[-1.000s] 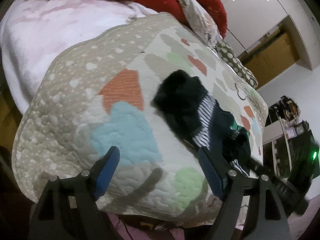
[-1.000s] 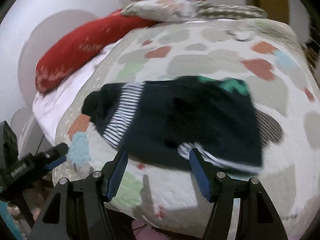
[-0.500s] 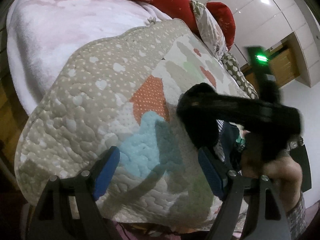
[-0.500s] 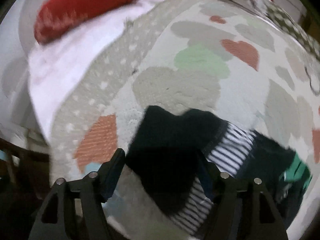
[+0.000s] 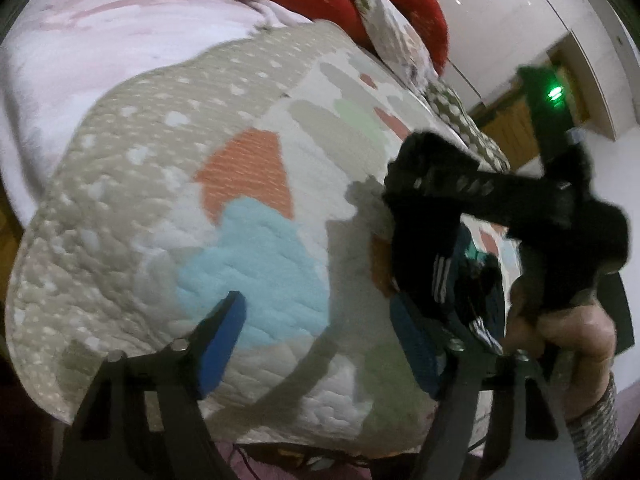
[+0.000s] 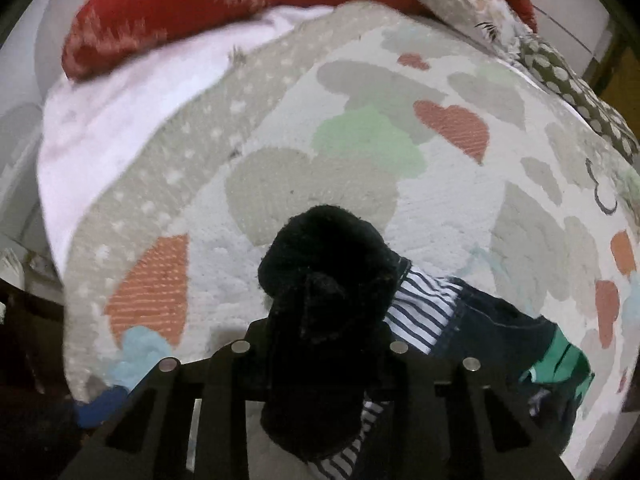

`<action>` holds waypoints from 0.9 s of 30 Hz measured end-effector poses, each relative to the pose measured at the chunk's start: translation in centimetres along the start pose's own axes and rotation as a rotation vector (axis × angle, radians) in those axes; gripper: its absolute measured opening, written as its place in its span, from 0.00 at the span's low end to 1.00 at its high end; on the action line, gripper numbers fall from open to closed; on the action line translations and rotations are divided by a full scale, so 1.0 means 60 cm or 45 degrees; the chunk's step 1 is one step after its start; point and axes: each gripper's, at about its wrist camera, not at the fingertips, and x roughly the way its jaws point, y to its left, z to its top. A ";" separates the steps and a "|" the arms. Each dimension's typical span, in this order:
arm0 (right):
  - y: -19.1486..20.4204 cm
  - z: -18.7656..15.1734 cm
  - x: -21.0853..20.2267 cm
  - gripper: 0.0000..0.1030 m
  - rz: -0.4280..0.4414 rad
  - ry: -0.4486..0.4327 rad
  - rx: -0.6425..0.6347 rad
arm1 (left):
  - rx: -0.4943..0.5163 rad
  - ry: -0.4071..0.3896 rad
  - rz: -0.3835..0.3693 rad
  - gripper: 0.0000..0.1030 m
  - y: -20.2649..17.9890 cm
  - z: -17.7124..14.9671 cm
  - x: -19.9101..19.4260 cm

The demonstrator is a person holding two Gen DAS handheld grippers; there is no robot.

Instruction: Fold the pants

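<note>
Quilted heart-patterned bedspread (image 6: 440,208) fills the scene, red pillow (image 6: 192,12) at its far end. Near its front edge lie the dark pants (image 6: 320,264), striped lining showing. Right gripper (image 6: 320,344) is closing, jaws pinching the black fabric. Left gripper (image 5: 320,344) hovers beside it, narrowing, jaws apart with only bedspread between them.

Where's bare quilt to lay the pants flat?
Free: the quilt between the black pants and the red pillow, plus the orange and blue patches by the left gripper. Crowded: the striped clothes beside the closing right gripper.
</note>
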 end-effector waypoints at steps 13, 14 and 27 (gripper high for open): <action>-0.184 -0.107 -0.146 0.32 0.294 -0.268 0.361 | 0.132 0.069 0.023 0.67 -0.090 -0.023 0.019; -0.202 -0.118 -0.154 0.33 0.297 -0.289 0.386 | 0.146 0.074 0.026 0.67 -0.098 -0.024 0.022; -0.395 -0.297 -0.193 0.65 0.142 -0.462 0.812 | 0.331 0.098 0.069 0.67 -0.203 -0.011 0.052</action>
